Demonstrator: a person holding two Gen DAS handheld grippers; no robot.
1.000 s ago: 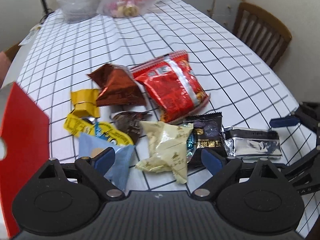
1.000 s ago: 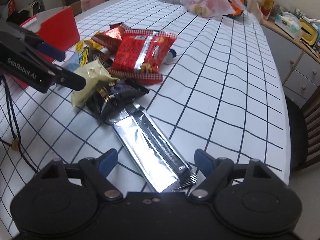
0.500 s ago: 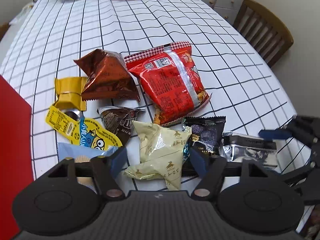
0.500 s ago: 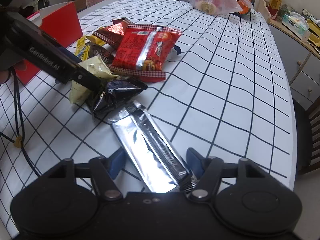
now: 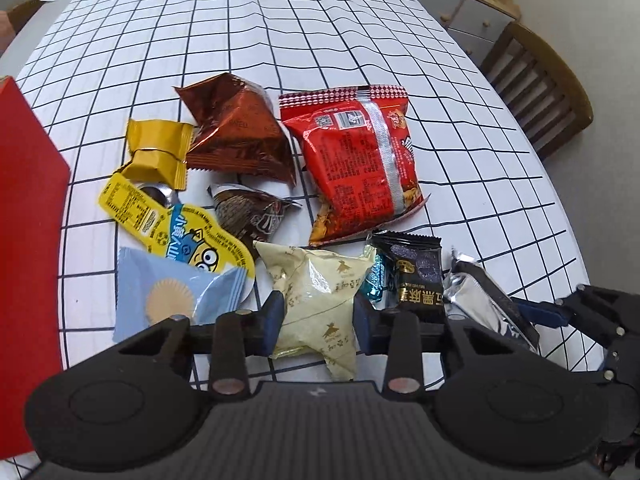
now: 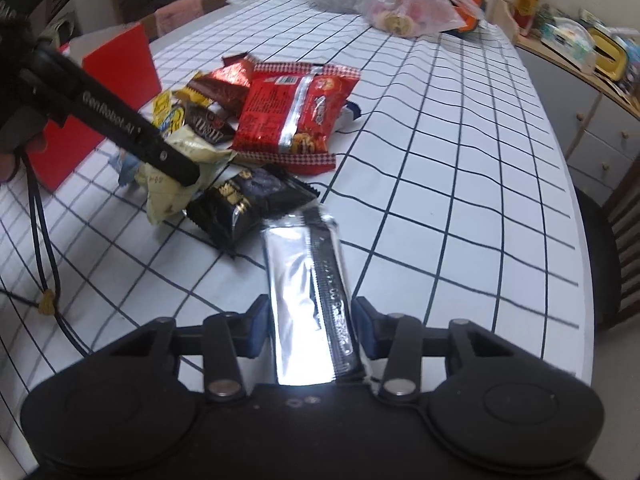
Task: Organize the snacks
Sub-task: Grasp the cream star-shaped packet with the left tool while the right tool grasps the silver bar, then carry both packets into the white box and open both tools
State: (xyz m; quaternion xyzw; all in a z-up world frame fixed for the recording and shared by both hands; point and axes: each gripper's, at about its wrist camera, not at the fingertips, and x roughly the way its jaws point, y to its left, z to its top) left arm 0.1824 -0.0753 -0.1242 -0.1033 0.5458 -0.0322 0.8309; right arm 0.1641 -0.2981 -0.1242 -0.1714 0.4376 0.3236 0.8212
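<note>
On a white tablecloth with a black grid (image 5: pixel 360 40), two handheld grippers each clamp a snack from the same loose pile. The right gripper (image 6: pixel 310 330) has its blue pads pressed against both long edges of a silver foil bar (image 6: pixel 306 300), whose long axis runs straight away from the camera, far end toward the pile and raised slightly off the cloth. The left gripper (image 5: pixel 318 322) pinches a single cream-coloured packet (image 5: pixel 316 296) across its middle; the packet's long axis runs from the gripper out toward the table's centre, its lower corner hanging toward the camera.

Ten wrapped snacks are visible around them, one of each: the silver bar, the cream packet, a black packet with gold lettering (image 5: pixel 416 276) lying between those two, a small teal wrapper (image 5: pixel 374 278) tucked beside it, a large red crisp bag (image 5: pixel 356 164), a brown foil pouch (image 5: pixel 240 132), a gold-wrapped sweet (image 5: pixel 158 148), a yellow cartoon sachet (image 5: pixel 172 228), a dark chocolate wrapper (image 5: pixel 250 214) and a pale blue packet (image 5: pixel 172 292). One red box (image 5: pixel 28 240) stands at the left edge; one wooden chair (image 5: pixel 536 88) sits beyond the table.
</note>
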